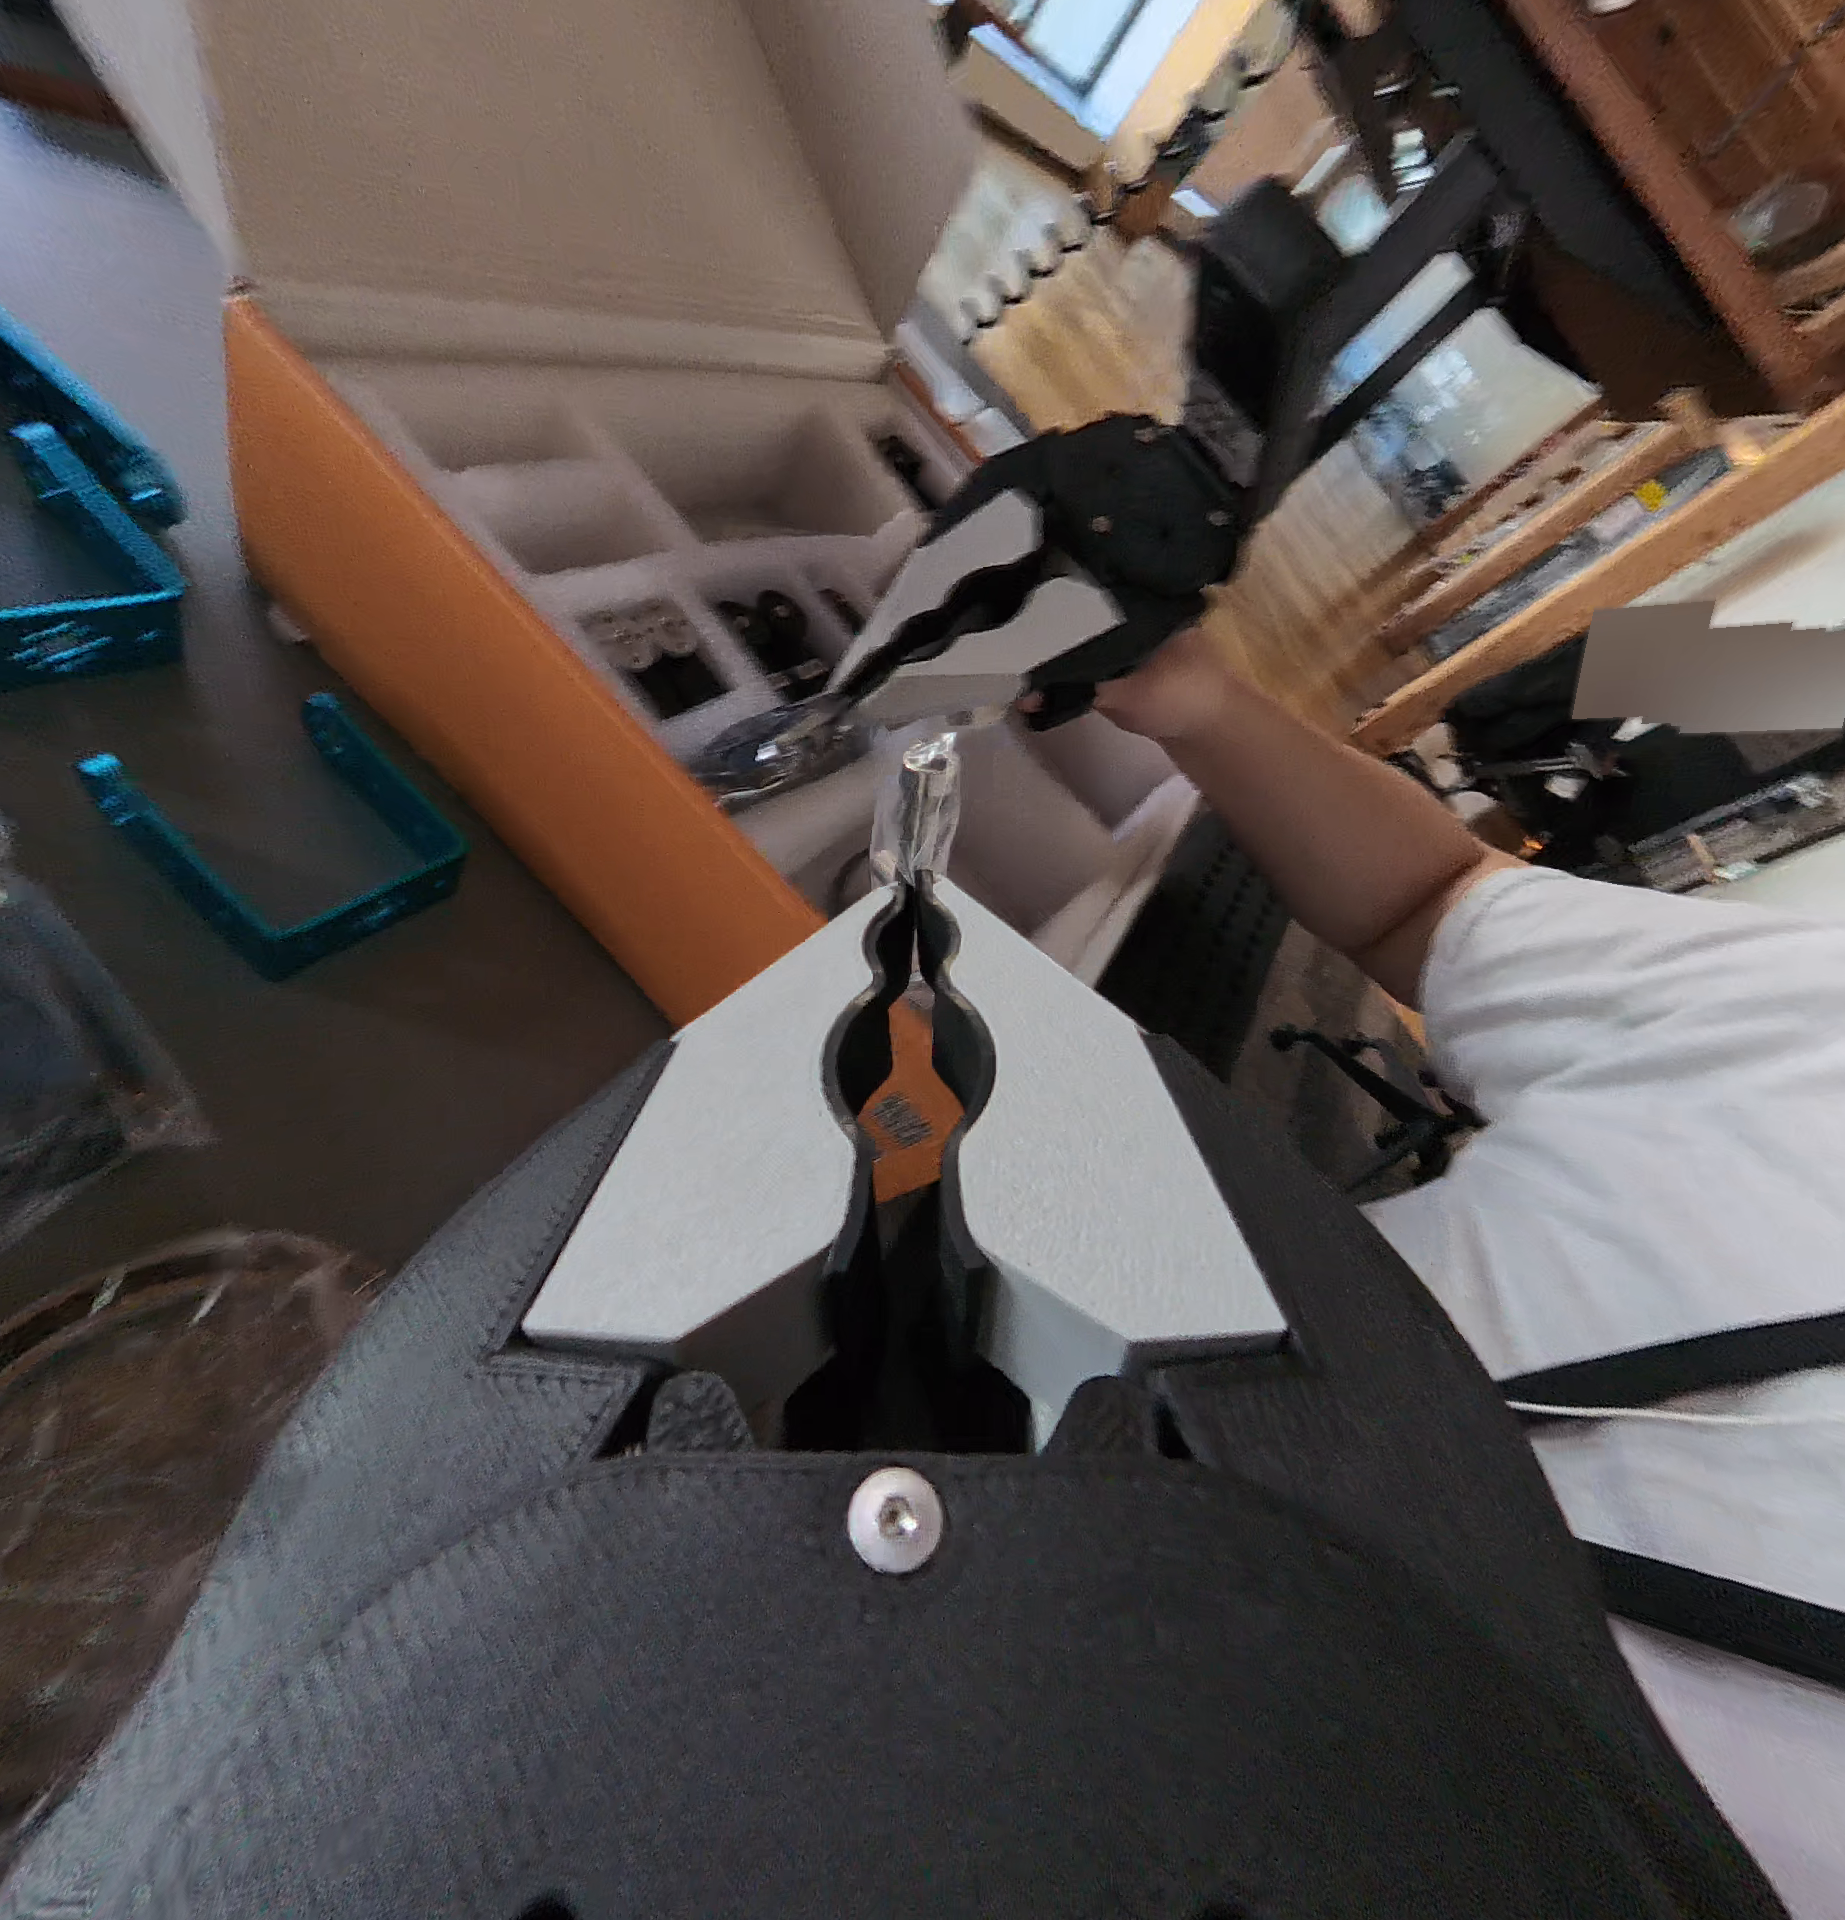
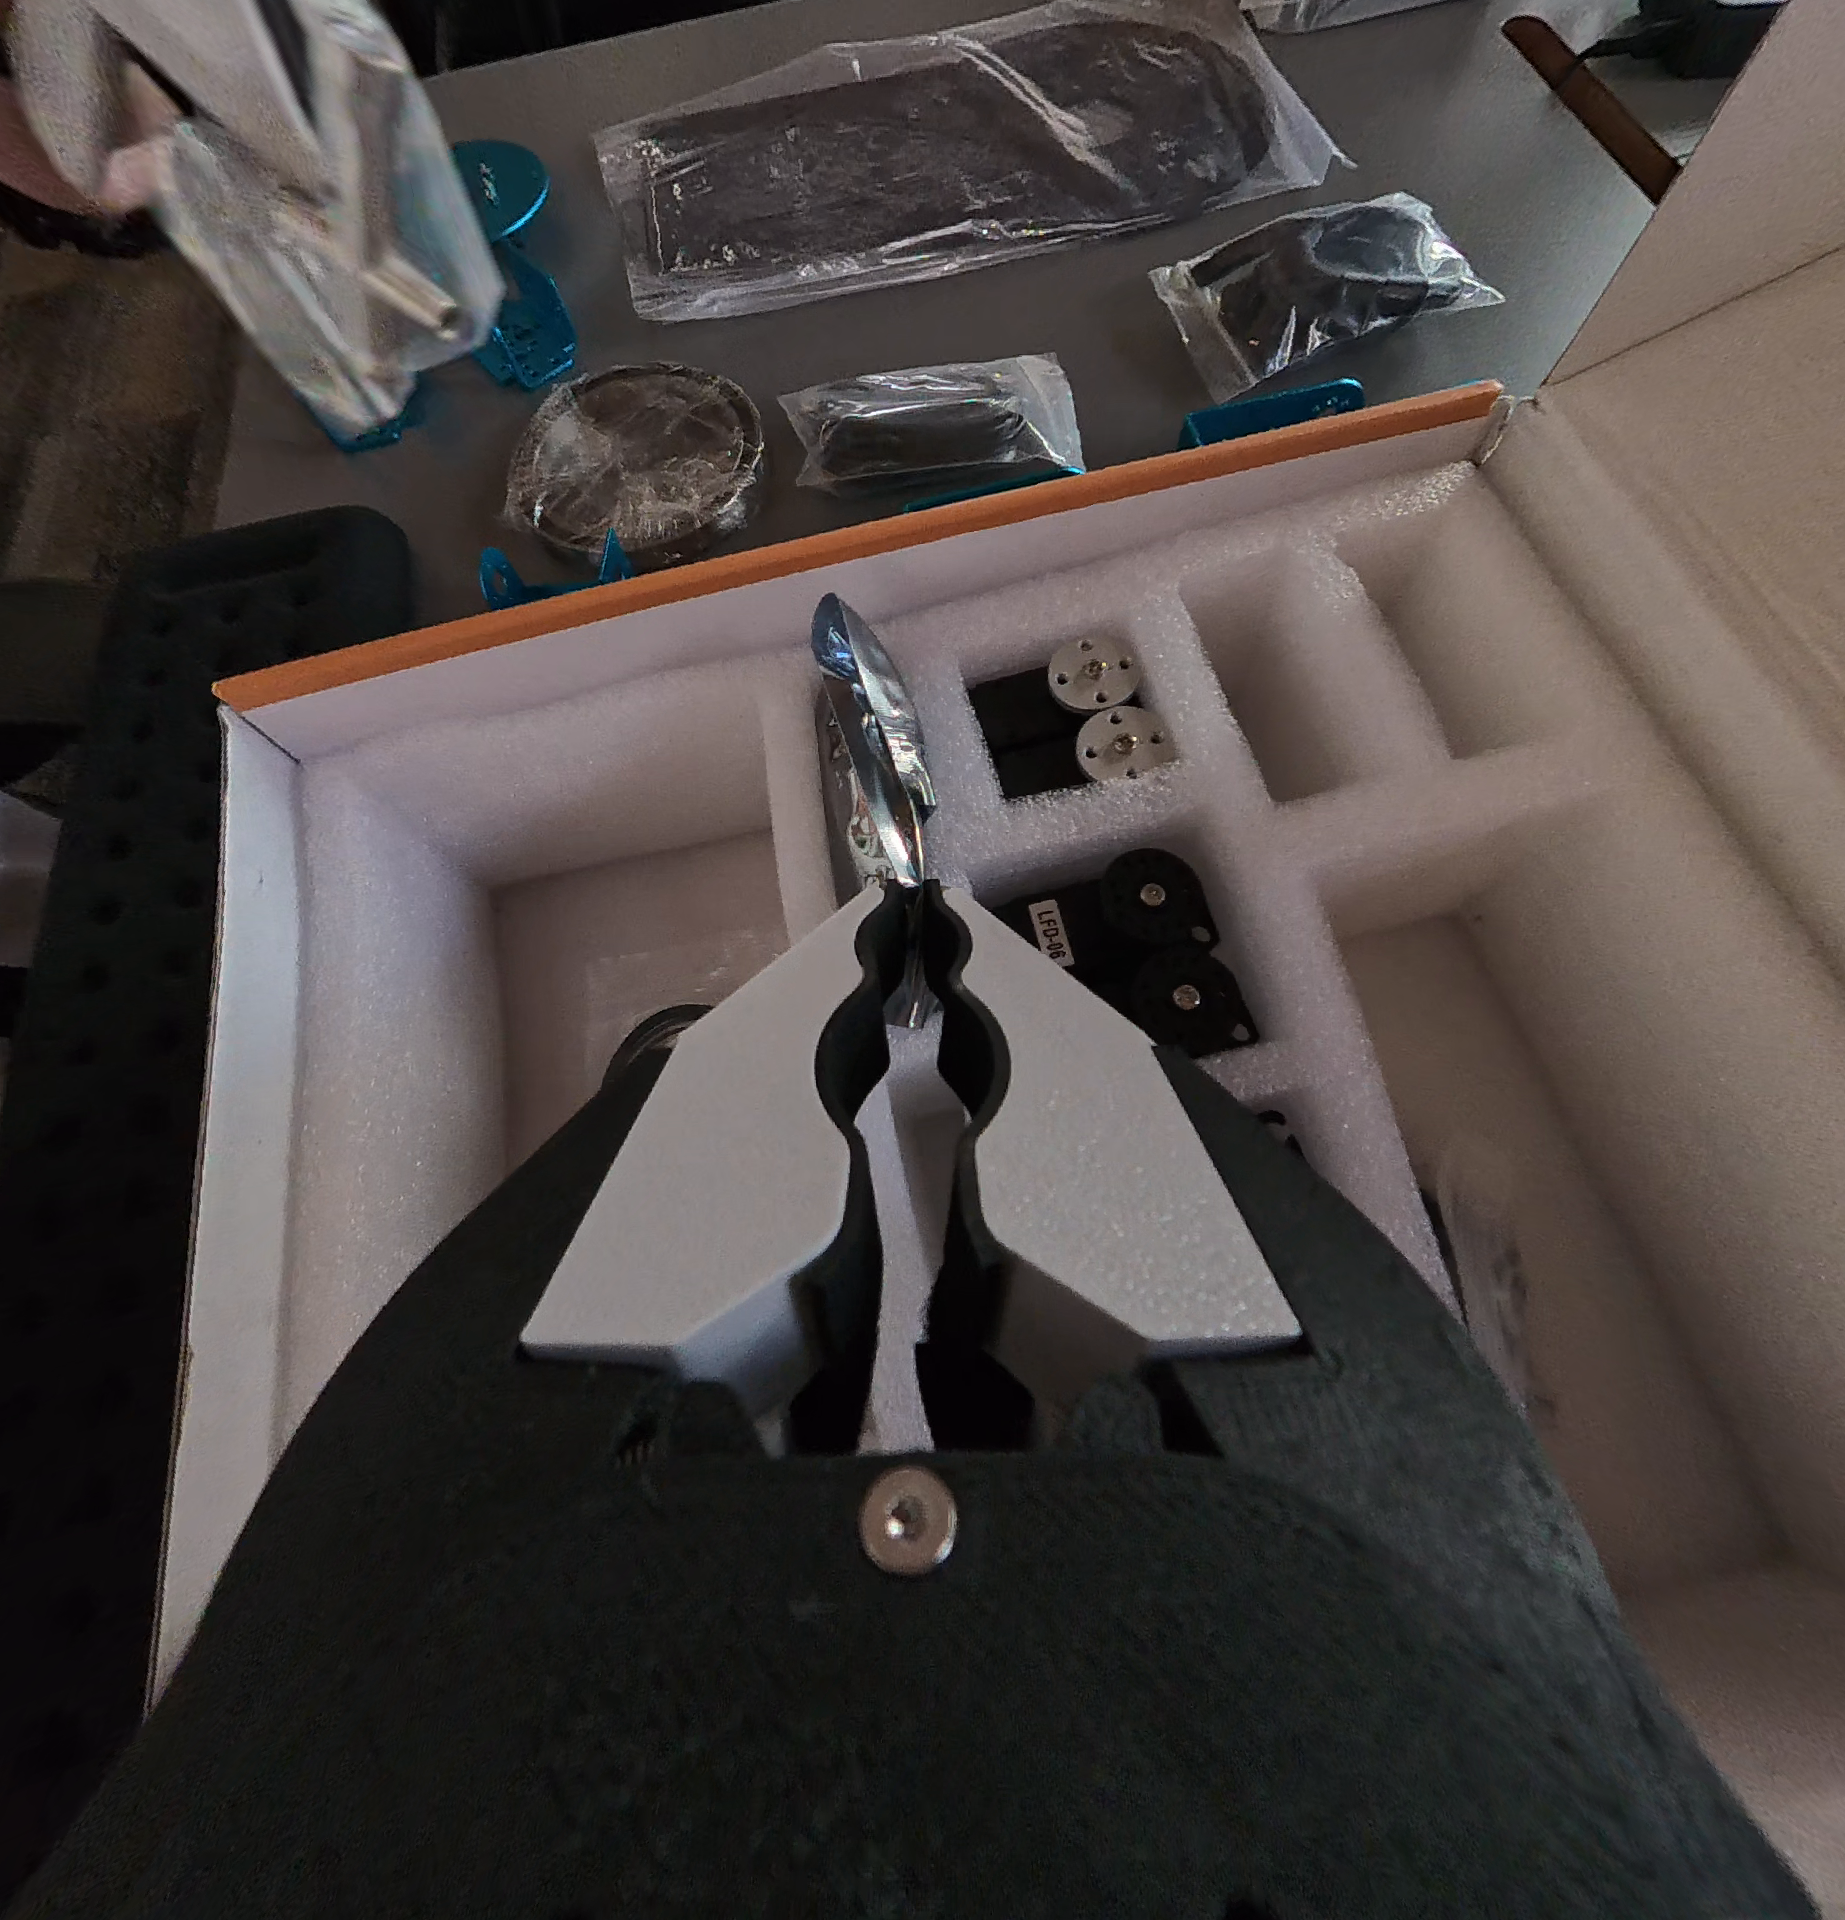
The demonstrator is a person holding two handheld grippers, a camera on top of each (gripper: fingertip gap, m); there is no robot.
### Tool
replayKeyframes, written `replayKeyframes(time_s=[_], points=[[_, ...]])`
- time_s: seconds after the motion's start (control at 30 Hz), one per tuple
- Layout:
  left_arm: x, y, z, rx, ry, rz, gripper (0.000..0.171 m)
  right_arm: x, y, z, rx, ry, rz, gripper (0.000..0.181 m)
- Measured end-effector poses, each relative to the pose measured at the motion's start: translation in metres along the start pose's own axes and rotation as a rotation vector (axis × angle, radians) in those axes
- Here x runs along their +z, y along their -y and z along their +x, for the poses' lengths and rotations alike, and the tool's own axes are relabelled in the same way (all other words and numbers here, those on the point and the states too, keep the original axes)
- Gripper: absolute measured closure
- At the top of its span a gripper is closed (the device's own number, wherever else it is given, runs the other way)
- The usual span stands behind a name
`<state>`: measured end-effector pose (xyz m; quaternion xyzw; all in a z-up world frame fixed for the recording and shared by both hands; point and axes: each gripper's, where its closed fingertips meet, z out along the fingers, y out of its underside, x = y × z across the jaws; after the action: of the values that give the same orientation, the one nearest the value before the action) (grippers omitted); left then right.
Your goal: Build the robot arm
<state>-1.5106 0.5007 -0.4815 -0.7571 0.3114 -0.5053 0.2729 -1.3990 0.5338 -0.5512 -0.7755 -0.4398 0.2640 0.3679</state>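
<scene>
Left gripper: my left gripper (image 1: 910, 891) is nearly closed, tips pinching the edge of a clear plastic bag (image 1: 916, 800) that sticks out just past them; I see the same bag hanging at top left in the right wrist view (image 2: 315, 208), with a small metal tube inside.
Left gap: only a thin slit between the white fingers (image 1: 731, 1122); orange box wall shows through the wider cut-out behind the tips.
Right gripper: my right gripper (image 2: 905, 896) is also pinched narrow, tips clamped on a shiny crumpled clear packet (image 2: 871, 748); the packet stands up out of the tips over the foam.
Right gripper, far view: from the left wrist view I see it (image 1: 845, 694) held by a bare hand (image 1: 1167, 686), over the box, the shiny packet (image 1: 783, 743) at its tips.
Box: open cardboard box with orange outer wall (image 2: 856, 540), white foam insert (image 2: 627, 727) with several compartments.
Foam contents: black servos with silver discs (image 2: 1089, 717) in one slot, black servos with round black horns (image 2: 1157, 935) in the slot just below; I can't tell what the dark round thing under my right fingers is.
Table: grey table (image 2: 1105, 312) beyond the box holds bagged black parts (image 2: 949, 145), a smaller bagged black part (image 2: 1323, 281), another (image 2: 928, 426), a wrapped round disc (image 2: 637, 457), blue metal brackets (image 2: 528, 322).
Left view table: teal U-shaped brackets (image 1: 274, 831) lie beside the orange wall, apart from it.
Black foam: a perforated black foam slab (image 2: 170, 831) lies just left of the box.
</scene>
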Motion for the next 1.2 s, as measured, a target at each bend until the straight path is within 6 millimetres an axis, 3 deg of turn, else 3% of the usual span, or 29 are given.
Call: replayKeyframes(time_s=[0.13, 0.3, 0.57, 0.73, 0.9, 1.07, 1.2], points=[[-0.005, -0.022, -0.036, -0.166, 0.067, -0.099, 0.171, 0.0, 0.0, 0.0, -0.036, -0.024, -0.01, 0.18], [0.024, -0.048, -0.064, -0.284, 0.061, -0.197, 0.171, 0.0, 0.0, 0.0, -0.081, -0.046, -0.018, 0.18], [0.039, -0.075, -0.087, -0.414, 0.045, -0.227, 0.171, 0.0, -0.001, 0.0, -0.123, -0.065, -0.018, 0.18], [0.035, -0.076, -0.099, -0.448, 0.099, -0.204, 0.171, 0.0, 0.0, 0.0, -0.144, -0.064, -0.019, 0.18], [0.032, -0.075, -0.108, -0.398, 0.195, -0.223, 0.161, 0.0, 0.0, 0.0, -0.159, -0.067, -0.021, 0.18], [0.034, -0.069, -0.107, -0.349, 0.218, -0.245, 0.159, 0.0, -0.001, 0.0, -0.173, -0.07, -0.021, 0.179], [0.021, -0.053, -0.102, -0.246, 0.265, -0.182, 0.151, 0.0, 0.0, 0.001, -0.204, -0.089, -0.026, 0.179]])
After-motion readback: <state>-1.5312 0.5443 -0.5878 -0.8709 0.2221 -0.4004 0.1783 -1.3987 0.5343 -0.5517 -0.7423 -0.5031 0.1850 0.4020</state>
